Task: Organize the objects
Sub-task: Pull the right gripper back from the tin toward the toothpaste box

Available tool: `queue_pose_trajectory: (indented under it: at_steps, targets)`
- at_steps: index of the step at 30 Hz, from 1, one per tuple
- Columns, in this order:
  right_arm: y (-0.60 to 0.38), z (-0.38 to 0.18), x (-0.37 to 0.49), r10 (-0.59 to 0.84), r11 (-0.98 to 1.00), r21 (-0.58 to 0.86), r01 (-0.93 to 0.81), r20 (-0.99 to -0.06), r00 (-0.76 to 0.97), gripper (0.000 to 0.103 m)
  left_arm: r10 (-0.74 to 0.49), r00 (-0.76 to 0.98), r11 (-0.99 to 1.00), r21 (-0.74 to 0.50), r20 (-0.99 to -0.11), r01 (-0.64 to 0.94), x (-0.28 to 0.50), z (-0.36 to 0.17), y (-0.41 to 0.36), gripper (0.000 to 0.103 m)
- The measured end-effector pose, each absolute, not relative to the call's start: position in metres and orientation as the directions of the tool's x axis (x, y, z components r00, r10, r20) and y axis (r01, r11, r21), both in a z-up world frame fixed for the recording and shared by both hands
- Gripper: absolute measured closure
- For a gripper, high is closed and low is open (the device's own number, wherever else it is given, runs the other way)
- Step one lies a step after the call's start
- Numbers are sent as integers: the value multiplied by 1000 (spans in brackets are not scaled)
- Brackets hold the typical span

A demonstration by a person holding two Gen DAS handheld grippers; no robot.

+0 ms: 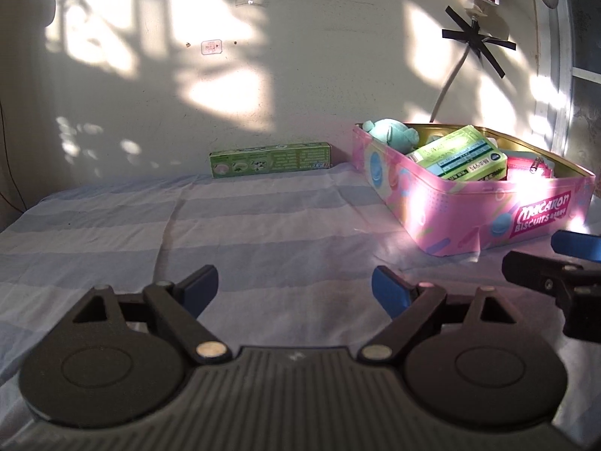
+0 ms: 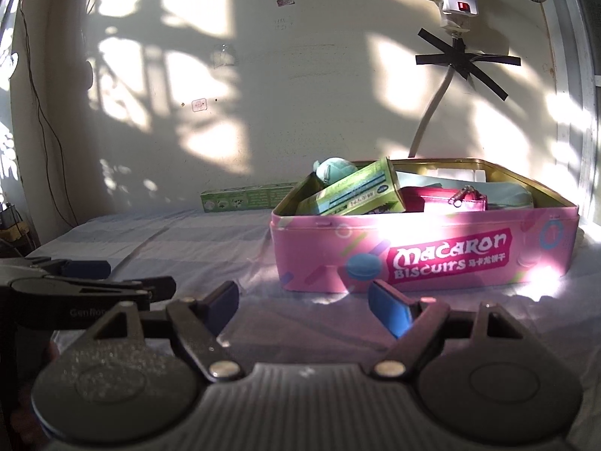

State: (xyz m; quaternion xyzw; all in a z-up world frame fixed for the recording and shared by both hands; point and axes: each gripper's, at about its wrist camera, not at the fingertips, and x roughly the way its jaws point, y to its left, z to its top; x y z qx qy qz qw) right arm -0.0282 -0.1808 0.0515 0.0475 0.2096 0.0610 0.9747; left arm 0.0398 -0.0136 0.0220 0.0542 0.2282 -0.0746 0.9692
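Striped cloth (image 2: 188,240), pink lidless tin (image 2: 424,255)

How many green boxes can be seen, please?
2. A long green box lies on the cloth by the wall. A second green box leans inside the pink tin. Others may be hidden in the tin.

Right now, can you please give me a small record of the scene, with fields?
surface: striped cloth
container: pink biscuit tin, lid off
in tin: teal plush toy, green carton, red zip pouch
outside tin: long green box, against the wall, left of the tin
left gripper: open, nothing between its fingers
right gripper: open, nothing held, facing the tin
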Motion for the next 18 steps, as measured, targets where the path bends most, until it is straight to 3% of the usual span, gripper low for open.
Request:
queue_pose_trajectory:
  at_steps: [13, 18]
  targets:
    - [-107, 68, 9, 266, 961, 49, -271, -418, 869, 23, 65, 900, 992, 125, -431, -12, 81, 21, 59, 12]
    - [-88, 75, 38, 276, 955, 24, -296, -440, 855, 23, 104, 892, 994, 79, -440, -76, 93, 15, 82, 12]
